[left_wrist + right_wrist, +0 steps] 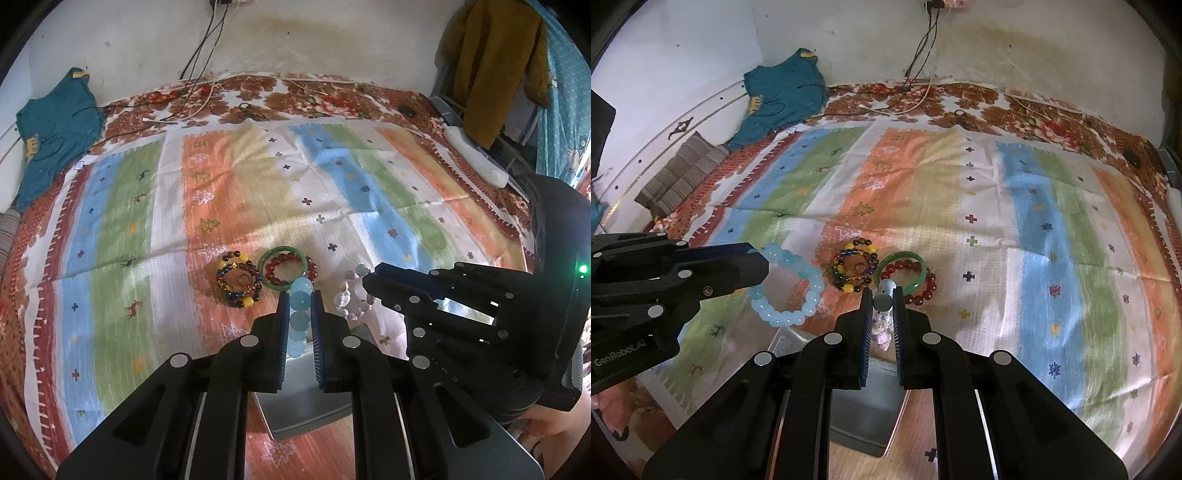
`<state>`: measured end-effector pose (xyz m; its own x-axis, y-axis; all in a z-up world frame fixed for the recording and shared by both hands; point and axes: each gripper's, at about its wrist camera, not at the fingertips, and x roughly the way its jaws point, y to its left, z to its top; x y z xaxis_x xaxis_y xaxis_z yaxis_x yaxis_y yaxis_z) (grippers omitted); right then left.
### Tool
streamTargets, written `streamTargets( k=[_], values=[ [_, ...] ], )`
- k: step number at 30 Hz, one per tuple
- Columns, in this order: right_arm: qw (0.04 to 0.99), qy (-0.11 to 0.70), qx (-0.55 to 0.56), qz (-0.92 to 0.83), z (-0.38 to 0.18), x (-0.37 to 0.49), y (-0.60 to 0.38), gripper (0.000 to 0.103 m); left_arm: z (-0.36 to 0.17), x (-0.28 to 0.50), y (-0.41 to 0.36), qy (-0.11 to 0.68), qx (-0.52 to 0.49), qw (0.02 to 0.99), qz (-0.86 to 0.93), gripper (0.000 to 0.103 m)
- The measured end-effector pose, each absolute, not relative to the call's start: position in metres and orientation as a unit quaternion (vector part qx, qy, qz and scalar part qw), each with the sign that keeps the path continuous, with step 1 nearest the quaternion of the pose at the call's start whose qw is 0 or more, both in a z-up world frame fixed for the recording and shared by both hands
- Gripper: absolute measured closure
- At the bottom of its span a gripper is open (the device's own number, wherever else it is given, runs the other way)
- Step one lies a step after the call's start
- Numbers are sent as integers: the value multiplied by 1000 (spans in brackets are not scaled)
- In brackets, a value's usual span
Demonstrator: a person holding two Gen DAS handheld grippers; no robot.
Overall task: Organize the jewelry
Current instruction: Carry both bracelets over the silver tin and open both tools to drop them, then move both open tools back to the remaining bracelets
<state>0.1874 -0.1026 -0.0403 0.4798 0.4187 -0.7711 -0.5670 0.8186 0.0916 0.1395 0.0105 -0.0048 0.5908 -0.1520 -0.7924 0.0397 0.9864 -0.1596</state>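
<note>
My left gripper (300, 301) is shut on a light blue bead bracelet (299, 321) and holds it above the striped cloth; the bracelet also shows in the right wrist view (790, 284) hanging from the left gripper (753, 266). My right gripper (882, 295) is shut on a pale clear-and-pink bead bracelet (882, 295), which also shows in the left wrist view (351, 299) at the right gripper's tip (373, 284). On the cloth lie a multicoloured bead bracelet (240, 282), a green bangle (282, 267) and a dark red bead bracelet (291, 264).
A grey metal tray (303, 406) lies on the cloth just below both grippers, also in the right wrist view (864, 417). A teal garment (55, 125), cables (199, 66) and a white power strip (476, 155) lie along the bed's far edges.
</note>
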Motion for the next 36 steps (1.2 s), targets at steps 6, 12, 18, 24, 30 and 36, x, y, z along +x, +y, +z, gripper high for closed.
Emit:
streamTargets(
  k=[6,12,18,24,30,36],
  values=[
    [854,422,-88,293,-39,175,-105,91,-3,126,8,444,-63,892,-57,92],
    [851,423,-86,299,-40,162,-107,91,-4,114,7,443,-63,893,-57,92],
    [849,426,-80,301,-41,154,-111,91,-8,105,3,449,-62,890,-58,92],
    [854,432,-84,278,-44,155,-117,70,-9,101,11,446,-69,892,-35,91],
    [858,438,-81,256,-49,162,-126,66,-14,106,27,455,-87,886,-12,88],
    [858,444,-78,247,-52,168,-127,60,-16,109,34,456,-96,885,-1,74]
  ],
)
